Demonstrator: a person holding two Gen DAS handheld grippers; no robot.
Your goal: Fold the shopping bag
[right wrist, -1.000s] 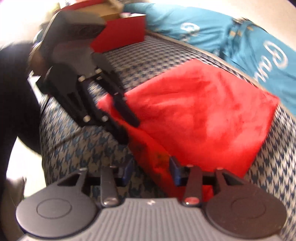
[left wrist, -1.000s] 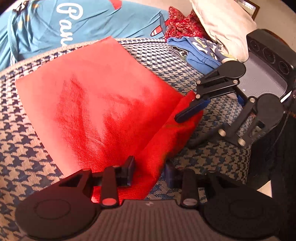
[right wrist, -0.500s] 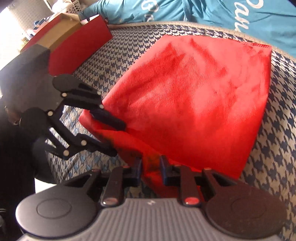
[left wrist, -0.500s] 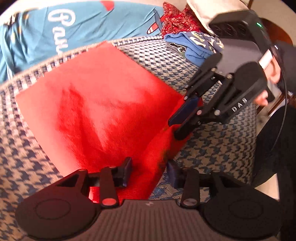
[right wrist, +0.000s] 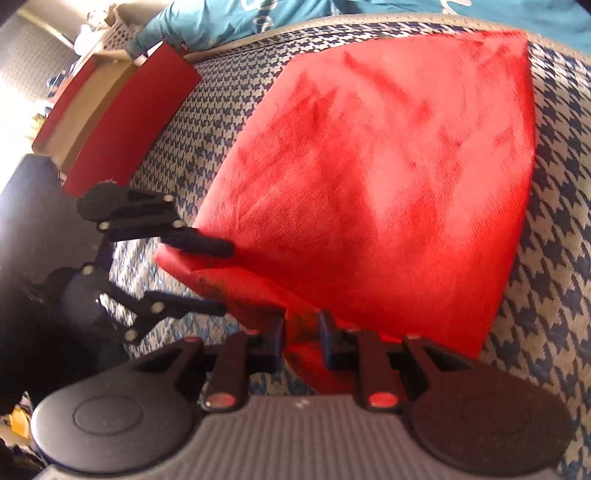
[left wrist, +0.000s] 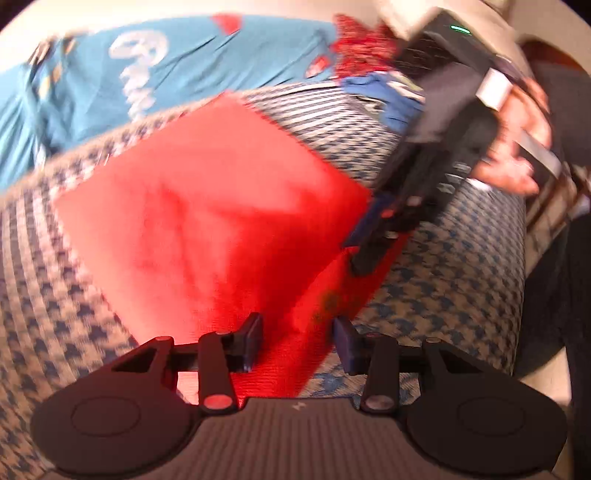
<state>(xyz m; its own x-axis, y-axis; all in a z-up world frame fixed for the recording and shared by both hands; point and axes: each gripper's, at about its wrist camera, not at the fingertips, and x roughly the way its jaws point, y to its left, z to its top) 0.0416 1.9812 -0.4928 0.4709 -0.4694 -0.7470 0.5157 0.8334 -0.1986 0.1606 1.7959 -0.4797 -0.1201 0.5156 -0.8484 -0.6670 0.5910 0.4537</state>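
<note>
A houndstooth cushion [left wrist: 461,295], blue and cream, forms the work surface. Behind it lie a teal garment [left wrist: 207,62] with white script lettering, a red patterned cloth [left wrist: 362,51] and a blue printed cloth [left wrist: 391,96] just beside each other. In the right wrist view an open cardboard box [right wrist: 92,110] with red sides stands at the cushion's far left edge, and a white basket [right wrist: 118,29] sits beyond it.
</note>
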